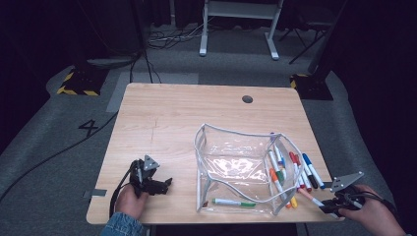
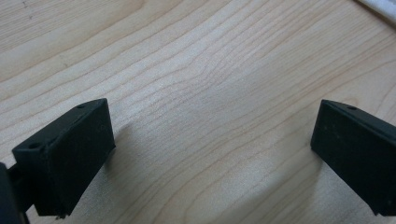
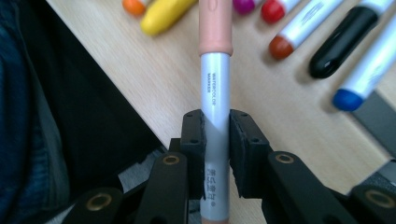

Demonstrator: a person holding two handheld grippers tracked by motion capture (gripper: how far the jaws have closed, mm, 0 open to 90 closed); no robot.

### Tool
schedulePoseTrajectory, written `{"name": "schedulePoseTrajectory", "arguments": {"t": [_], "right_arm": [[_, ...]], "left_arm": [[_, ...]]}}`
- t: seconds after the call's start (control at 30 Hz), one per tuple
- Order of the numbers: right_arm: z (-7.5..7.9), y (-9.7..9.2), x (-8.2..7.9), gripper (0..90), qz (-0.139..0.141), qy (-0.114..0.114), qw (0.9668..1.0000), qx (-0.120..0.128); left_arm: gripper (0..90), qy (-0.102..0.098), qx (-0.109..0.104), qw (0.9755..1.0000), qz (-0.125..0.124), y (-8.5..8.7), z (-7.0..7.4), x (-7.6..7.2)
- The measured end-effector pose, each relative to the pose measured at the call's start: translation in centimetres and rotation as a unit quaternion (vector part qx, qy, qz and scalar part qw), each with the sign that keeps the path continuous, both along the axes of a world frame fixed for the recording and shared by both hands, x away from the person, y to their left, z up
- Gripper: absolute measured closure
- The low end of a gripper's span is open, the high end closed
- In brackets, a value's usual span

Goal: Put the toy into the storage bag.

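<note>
1. where the wooden table (image 1: 167,113) nears its right front corner, the right gripper (image 3: 216,135) pinches a marker (image 3: 215,93) between its two black pads, which press on the smooth grey-white barrel from both sides.
2. the marker is a slim cylinder with a matte peach-pink cap, and it points away from the jaws over the table edge; small print runs along its barrel.
3. in the high view the right gripper (image 1: 330,205) sits just off the pile of loose markers (image 1: 300,172), with the pink-capped marker (image 1: 312,198) lying at the pile's near end.
4. the loose ones have glossy rounded caps in orange, yellow, red, black and blue, and rest on the pale wood grain.
5. a clear plastic pouch (image 1: 236,167) with grey piping stands open just left of the pile, its soft walls wrinkled; a green marker (image 1: 233,202) lies inside along its near wall.
6. the left gripper (image 2: 210,154) has its blocky black jaws spread wide over bare wood, holding nothing, well apart from the pouch at the table's left front.
</note>
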State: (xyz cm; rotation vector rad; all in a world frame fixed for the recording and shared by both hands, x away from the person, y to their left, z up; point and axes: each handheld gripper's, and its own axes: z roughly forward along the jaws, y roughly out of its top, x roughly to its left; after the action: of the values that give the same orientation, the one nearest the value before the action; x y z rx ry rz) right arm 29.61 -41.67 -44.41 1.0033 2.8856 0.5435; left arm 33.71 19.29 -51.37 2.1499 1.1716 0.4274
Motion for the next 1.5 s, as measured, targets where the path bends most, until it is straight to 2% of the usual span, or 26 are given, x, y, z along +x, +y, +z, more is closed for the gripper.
{"name": "schedulePoseTrajectory", "arguments": {"t": [0.27, 0.37, 0.5, 0.53, 0.57, 0.93, 1.03, 1.3, 1.5], "right_arm": [[3.9, 0.5, 0.6, 77.0, -0.028, -0.035, 0.9987, 0.025], [5.6, 0.8, 1.1, 77.0, -0.034, -0.051, 0.9974, 0.038], [7.5, 1.3, 1.7, 77.0, -0.049, -0.061, 0.9953, 0.056], [8.0, 1.4, 1.8, 77.0, -0.053, -0.063, 0.9947, 0.061], [8.6, 1.6, 2.0, 77.1, -0.060, -0.067, 0.9937, 0.067], [13.1, 3.7, 3.3, 77.0, -0.068, -0.094, 0.9886, 0.096], [14.4, 4.7, 3.5, 77.1, -0.066, -0.102, 0.9879, 0.097], [17.6, 8.5, 3.4, 77.1, -0.016, -0.114, 0.9887, 0.096], [18.7, 12.0, 3.6, 77.0, 0.027, -0.111, 0.9891, 0.093]], "left_arm": [[0.0, 0.000, 0.001, 1.0000, 0.000, 0.0, 0.0, 0.0], [0.0, 0.000, 0.001, 1.0000, 0.000, 0.0, 0.0, 0.0], [0.0, 0.004, 0.002, 1.0000, -0.004, 0.1, 0.1, 0.0], [0.0, -0.004, 0.005, 1.0000, -0.001, 0.1, 0.0, 0.0], [0.0, -0.002, 0.003, 1.0000, 0.000, 0.1, 0.0, 0.0], [0.0, -0.003, 0.003, 1.0000, 0.000, 0.1, 0.0, 0.0], [0.0, -0.003, 0.003, 1.0000, 0.000, 0.1, 0.0, 0.0], [0.0, -0.003, 0.003, 1.0000, 0.000, 0.1, 0.0, 0.0], [0.0, -0.003, 0.003, 1.0000, 0.000, 0.1, 0.0, 0.0]]}}
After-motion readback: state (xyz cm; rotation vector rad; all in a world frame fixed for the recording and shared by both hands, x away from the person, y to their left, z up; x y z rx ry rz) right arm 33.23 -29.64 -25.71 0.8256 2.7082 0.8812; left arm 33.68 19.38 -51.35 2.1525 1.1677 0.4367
